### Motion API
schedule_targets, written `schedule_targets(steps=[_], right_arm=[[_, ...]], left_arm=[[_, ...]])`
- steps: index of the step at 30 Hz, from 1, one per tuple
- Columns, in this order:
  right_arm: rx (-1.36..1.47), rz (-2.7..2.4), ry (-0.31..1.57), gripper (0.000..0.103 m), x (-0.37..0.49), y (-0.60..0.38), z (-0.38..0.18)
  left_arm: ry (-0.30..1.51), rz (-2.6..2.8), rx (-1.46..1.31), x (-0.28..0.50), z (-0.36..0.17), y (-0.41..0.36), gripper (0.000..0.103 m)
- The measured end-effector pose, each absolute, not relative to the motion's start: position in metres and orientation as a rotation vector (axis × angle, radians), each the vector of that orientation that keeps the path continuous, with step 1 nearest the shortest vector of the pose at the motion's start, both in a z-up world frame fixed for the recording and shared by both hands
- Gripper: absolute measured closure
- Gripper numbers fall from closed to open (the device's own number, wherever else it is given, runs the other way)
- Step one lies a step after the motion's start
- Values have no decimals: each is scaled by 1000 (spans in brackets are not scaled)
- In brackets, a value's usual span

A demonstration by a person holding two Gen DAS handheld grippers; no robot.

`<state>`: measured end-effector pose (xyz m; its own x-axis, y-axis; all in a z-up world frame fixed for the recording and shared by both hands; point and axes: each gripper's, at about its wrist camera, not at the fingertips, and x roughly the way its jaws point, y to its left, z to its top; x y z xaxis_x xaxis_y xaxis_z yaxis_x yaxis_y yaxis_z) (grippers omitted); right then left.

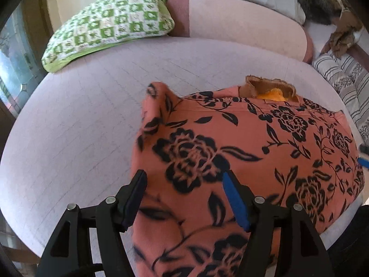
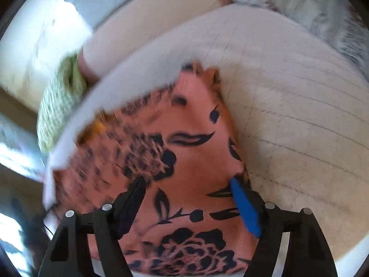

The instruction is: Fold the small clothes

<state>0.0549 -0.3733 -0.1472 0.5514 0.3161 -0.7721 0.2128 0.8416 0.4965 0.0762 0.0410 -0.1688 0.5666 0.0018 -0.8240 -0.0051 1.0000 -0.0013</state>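
A salmon garment (image 1: 230, 138) with a black flower print lies spread on the pale quilted cushion (image 1: 80, 115). Its brown ribbed collar (image 1: 269, 87) with an orange lining sits at the far edge. My left gripper (image 1: 183, 174) hovers over the garment's near left part, open, with the cloth lying flat below its jaws and nothing pinched. In the blurred right wrist view the same garment (image 2: 191, 161) fills the middle. My right gripper (image 2: 186, 180) stands open above it, and its blue pad (image 2: 244, 207) is near the cloth's right edge.
A green checked pillow (image 1: 108, 23) lies at the back left, beside a long pink bolster (image 1: 242, 27). A striped cushion (image 1: 341, 78) and something dark and furry (image 1: 316, 2) are at the right. Bare quilted cushion (image 2: 299, 115) extends right of the garment.
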Motion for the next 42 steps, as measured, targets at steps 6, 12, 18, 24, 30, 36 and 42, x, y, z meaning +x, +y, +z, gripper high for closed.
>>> schedule_targets(steps=[6, 12, 18, 24, 30, 36, 42], right_arm=[[751, 161, 936, 21, 5, -368, -113], [938, 241, 1086, 21, -45, -332, -172], [1008, 136, 1057, 21, -37, -339, -202], [1129, 65, 996, 21, -35, -381, -206], [1160, 23, 930, 21, -38, -401, -201], [1153, 4, 947, 21, -26, -399, -205], [1123, -17, 974, 20, -28, -396, -197]], left_arm=[[962, 2, -122, 53, -168, 34, 33], [965, -64, -49, 45, -166, -5, 33], [956, -77, 2, 43, -162, -22, 29], [1024, -34, 34, 43, -181, -19, 23], [877, -84, 45, 44, -142, -40, 23], [1034, -70, 182, 69, -187, -72, 21], [919, -51, 97, 62, -156, -64, 19]])
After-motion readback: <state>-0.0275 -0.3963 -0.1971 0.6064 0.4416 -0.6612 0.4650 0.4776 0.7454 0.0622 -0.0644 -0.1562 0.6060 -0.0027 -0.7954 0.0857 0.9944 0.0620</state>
